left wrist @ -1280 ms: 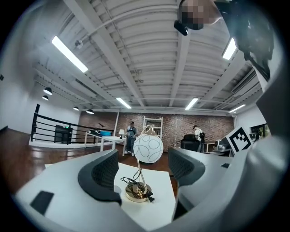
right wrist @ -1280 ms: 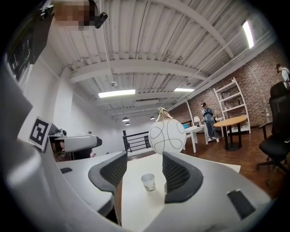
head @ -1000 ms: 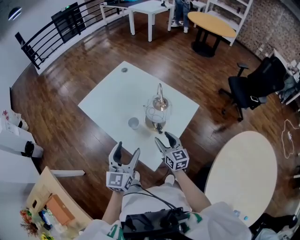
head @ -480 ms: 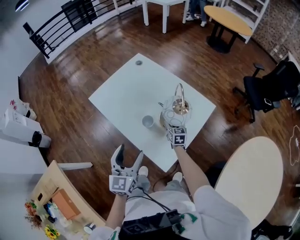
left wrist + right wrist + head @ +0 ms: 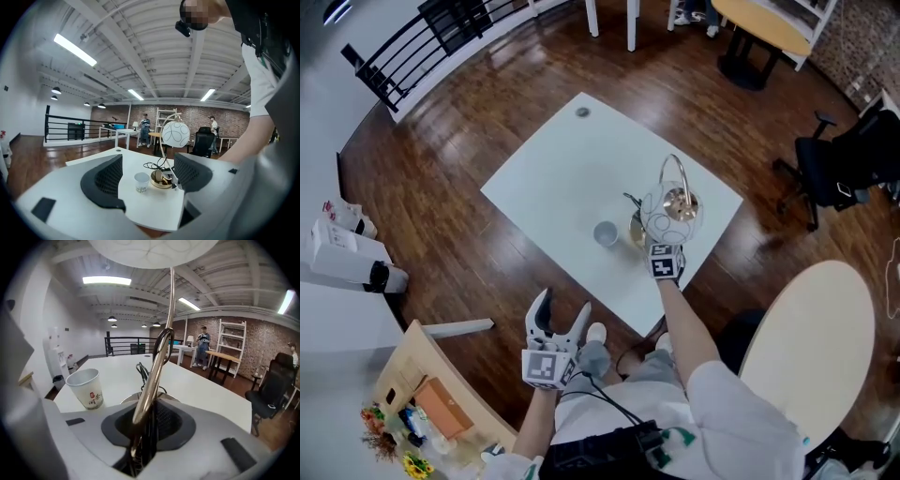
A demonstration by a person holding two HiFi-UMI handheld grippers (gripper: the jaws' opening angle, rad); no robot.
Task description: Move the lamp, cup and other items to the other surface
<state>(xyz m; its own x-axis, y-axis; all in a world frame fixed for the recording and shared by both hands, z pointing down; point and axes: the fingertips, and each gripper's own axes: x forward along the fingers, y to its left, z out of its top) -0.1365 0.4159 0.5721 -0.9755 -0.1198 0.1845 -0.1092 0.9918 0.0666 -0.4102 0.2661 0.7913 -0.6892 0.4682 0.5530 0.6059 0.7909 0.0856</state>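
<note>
Fingers (image 5: pixel 169 420) of your right gripper (image 5: pixel 148 430) have just been closing, and they now pinch the thin brass stem (image 5: pixel 150 385) of the lamp (image 5: pixel 672 214) low down, just above its round base (image 5: pixel 637 231). This stem rises out from between the two pads and leans a little to the right, up to the white globe (image 5: pixel 152 247) over the gripper. You find the lamp on the white table (image 5: pixel 562 159), close to the edge that faces you on the right side, about halfway between the near corner and the right corner. Its black cable (image 5: pixel 140 371) lies on the table behind the base. Your cup (image 5: pixel 606 232) stands upright just beside the base, on the side toward the table's middle, and no finger touches it. Your left gripper (image 5: pixel 562 302) is off the table, beyond its near corner and over the wooden floor (image 5: pixel 441 244). Its fingers (image 5: pixel 105 180) are spread wide with nothing between them; cup and lamp are well ahead of them.
</note>
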